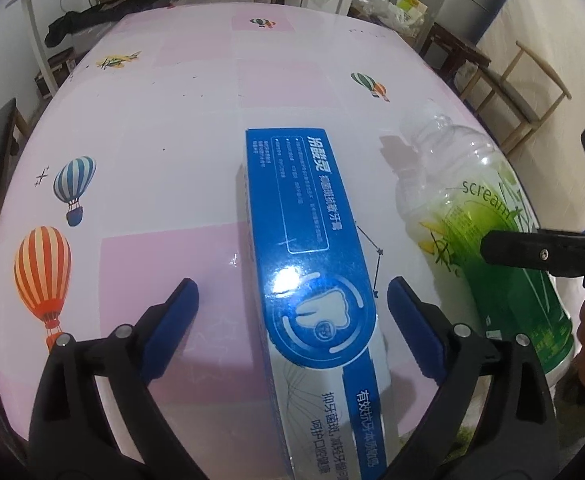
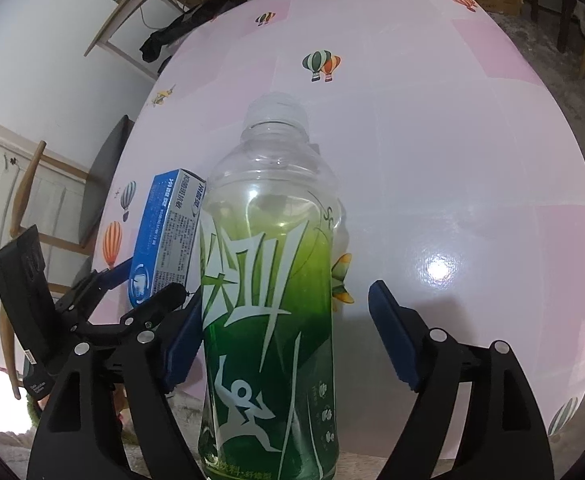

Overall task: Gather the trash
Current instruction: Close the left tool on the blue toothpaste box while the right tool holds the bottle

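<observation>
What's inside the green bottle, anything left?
The bottle looks empty through its clear upper part. The green label hides the lower part, so dregs there can't be ruled out.

Bright overhead light, glare on tablecloth [image 2: 436,270], fisheye-warped edges.

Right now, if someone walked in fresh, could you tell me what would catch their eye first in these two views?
The green-labelled clear bottle would, filling the middle of the right wrist view between the open pads of the right tool. Beside it, a glossy blue toothpaste box lies lengthwise between the open pads of the left tool. Both rest on a pink tablecloth dotted with hot-air balloons.
</observation>
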